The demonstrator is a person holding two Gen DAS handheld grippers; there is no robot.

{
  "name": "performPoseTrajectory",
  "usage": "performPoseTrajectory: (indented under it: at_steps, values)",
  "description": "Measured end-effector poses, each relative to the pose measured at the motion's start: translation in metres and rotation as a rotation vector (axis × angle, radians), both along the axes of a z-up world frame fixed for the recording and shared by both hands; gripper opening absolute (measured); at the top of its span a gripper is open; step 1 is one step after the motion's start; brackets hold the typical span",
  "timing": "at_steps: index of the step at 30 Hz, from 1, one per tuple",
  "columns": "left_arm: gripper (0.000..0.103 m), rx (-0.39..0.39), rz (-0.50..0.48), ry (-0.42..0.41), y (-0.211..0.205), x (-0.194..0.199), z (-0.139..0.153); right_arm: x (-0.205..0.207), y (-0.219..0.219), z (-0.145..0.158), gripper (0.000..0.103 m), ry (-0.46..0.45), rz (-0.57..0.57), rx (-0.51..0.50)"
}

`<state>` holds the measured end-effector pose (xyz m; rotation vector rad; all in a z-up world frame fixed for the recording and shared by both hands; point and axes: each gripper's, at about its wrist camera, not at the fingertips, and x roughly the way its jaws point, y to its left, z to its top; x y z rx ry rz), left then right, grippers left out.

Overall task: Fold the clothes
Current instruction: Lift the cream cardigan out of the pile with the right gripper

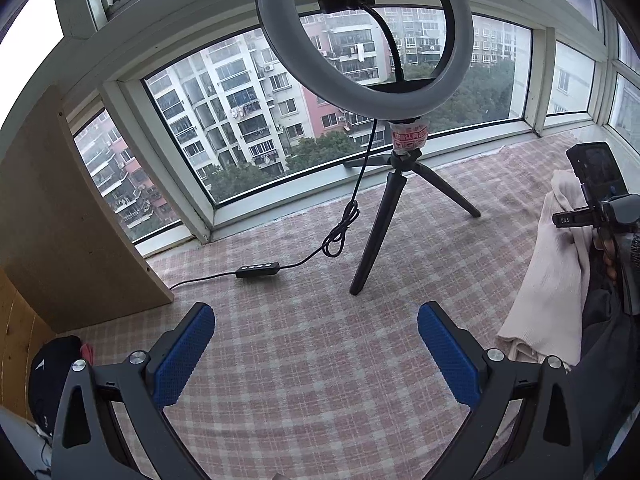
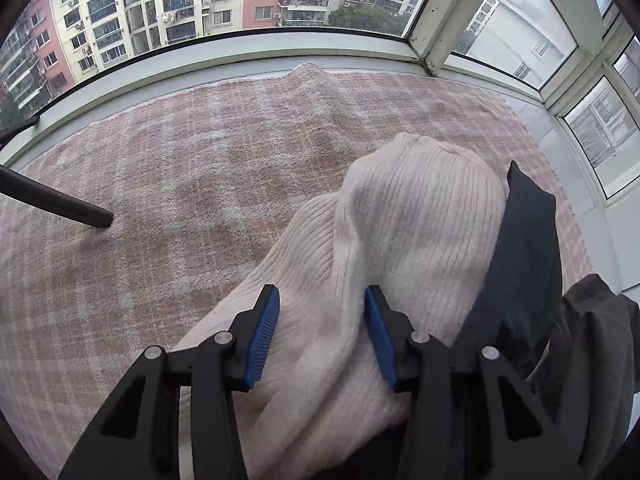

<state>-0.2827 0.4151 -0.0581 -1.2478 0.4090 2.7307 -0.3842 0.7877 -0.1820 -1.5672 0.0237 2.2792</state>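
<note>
Right gripper [image 2: 322, 332] straddling cream ribbed sweater [image 2: 400, 216], jaws part-open, fabric between the pads but not pinched.

Sweater lies bunched on the checked blanket [image 1: 304, 344], a dark garment [image 2: 524, 264] touching its right side. Judged step: securing a grip; closing is required. Left gripper [image 1: 316, 356] is spread wide, holding nothing. The ring-light tripod [image 1: 384, 216] stands left of the sweater and limits spreading room.

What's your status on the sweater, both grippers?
Left gripper open, empty, over plaid blanket. Right gripper open, fingers straddling cream ribbed sweater, not clamped. Ring light tripod and its cable stand on the folding area.
</note>
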Motion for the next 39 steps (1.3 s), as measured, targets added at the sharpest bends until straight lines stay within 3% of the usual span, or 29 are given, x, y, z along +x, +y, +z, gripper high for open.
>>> performPoseTrajectory:
  at_steps: [1,3,9,19,27,39]
  values:
    - [0.102,-0.001,-0.003,-0.002,0.001,0.000,0.000,0.001,0.000,0.000,0.014,0.004,0.003,0.001]
    - [0.102,-0.003,-0.001,-0.004,0.001,0.000,-0.001,0.003,0.002,-0.001,0.010,0.023,0.007,-0.008]
    - [0.102,-0.006,-0.006,-0.016,0.002,-0.001,-0.004,0.012,0.006,0.023,0.007,0.165,0.013,-0.074]
    - [0.102,-0.013,0.005,-0.019,-0.013,0.003,-0.005,0.055,0.018,0.137,0.005,0.470,0.012,-0.326]
    - [0.102,-0.024,0.043,-0.011,-0.040,0.014,-0.001,0.074,-0.011,0.201,0.004,0.494,0.119,-0.247]
    - [0.102,-0.061,0.099,-0.022,-0.083,0.045,-0.005,0.149,-0.065,0.100,0.004,0.133,0.206,-0.393]
